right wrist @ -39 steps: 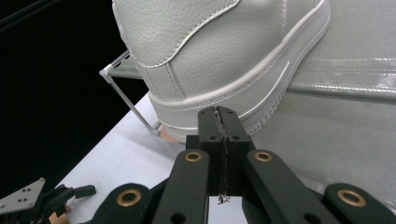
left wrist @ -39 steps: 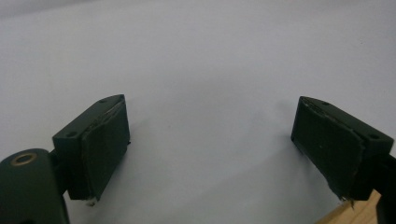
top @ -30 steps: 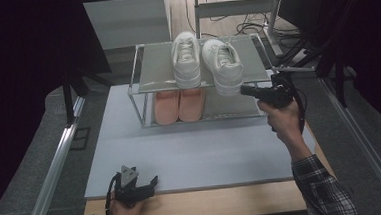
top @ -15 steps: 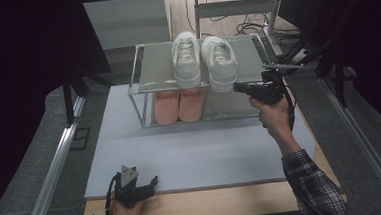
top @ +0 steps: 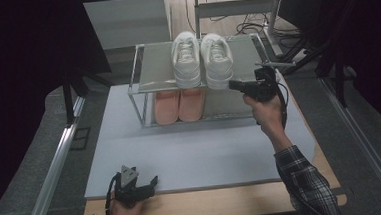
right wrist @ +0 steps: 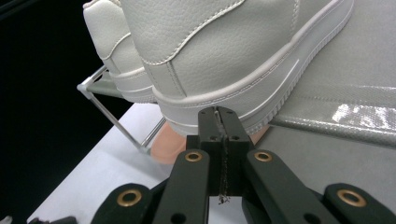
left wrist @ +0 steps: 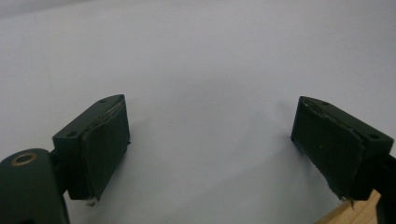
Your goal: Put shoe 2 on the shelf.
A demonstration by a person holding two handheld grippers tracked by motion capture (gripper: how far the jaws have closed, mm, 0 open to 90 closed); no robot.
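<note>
While its jaws are pressed together on nothing, the right gripper (right wrist: 219, 114) points at the heel of a white sneaker (top: 217, 61) on the rack's (top: 148, 70) top shelf; the left gripper (top: 133, 187), jaws apart, rests on the near grey mat (top: 206, 151).

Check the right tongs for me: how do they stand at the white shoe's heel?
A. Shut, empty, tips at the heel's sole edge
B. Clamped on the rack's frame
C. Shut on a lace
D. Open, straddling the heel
A: in the right gripper view the right tongs are pressed together with nothing between them, tips at the heel sole of the white shoe.
</note>
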